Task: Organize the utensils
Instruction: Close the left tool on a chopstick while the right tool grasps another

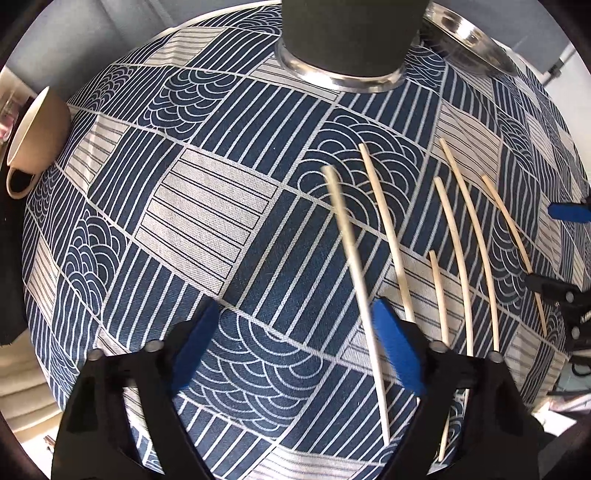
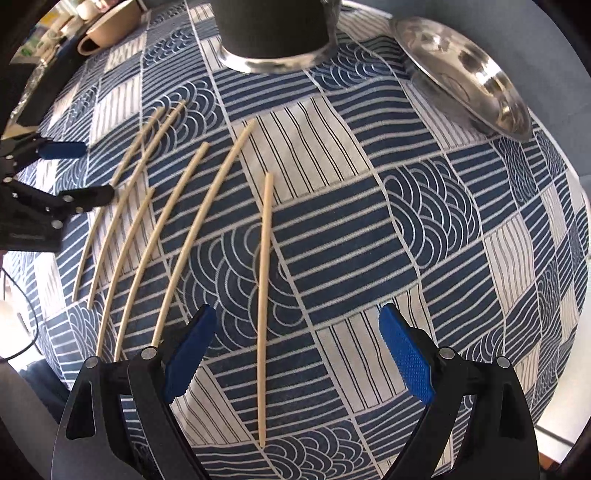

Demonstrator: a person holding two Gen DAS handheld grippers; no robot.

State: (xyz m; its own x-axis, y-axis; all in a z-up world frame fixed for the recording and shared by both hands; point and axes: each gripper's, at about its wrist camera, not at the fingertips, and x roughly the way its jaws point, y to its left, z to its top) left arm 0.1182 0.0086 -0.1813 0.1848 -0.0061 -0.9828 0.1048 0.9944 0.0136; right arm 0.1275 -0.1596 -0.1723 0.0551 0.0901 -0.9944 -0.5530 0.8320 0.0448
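Several pale wooden chopsticks [image 1: 388, 236] lie side by side on a blue-and-white patterned tablecloth [image 1: 207, 206]. My left gripper [image 1: 297, 343] points down at the cloth with its blue fingers apart. One blurred chopstick [image 1: 354, 258] runs between them, close beside the right finger; the left finger is well clear of it. My right gripper [image 2: 299, 354] also hangs open over the cloth, a single chopstick [image 2: 264, 295] lying between its fingers and touching neither. Each gripper shows at the edge of the other's view, the left gripper [image 2: 98, 170] and the right gripper [image 1: 539, 245].
A dark cylindrical container with a metal base [image 1: 343, 37] [image 2: 273, 29] stands at the far side. A steel bowl [image 1: 469, 33] [image 2: 465, 70] sits to its right, a beige mug [image 1: 37, 136] [image 2: 110, 26] at the far left edge.
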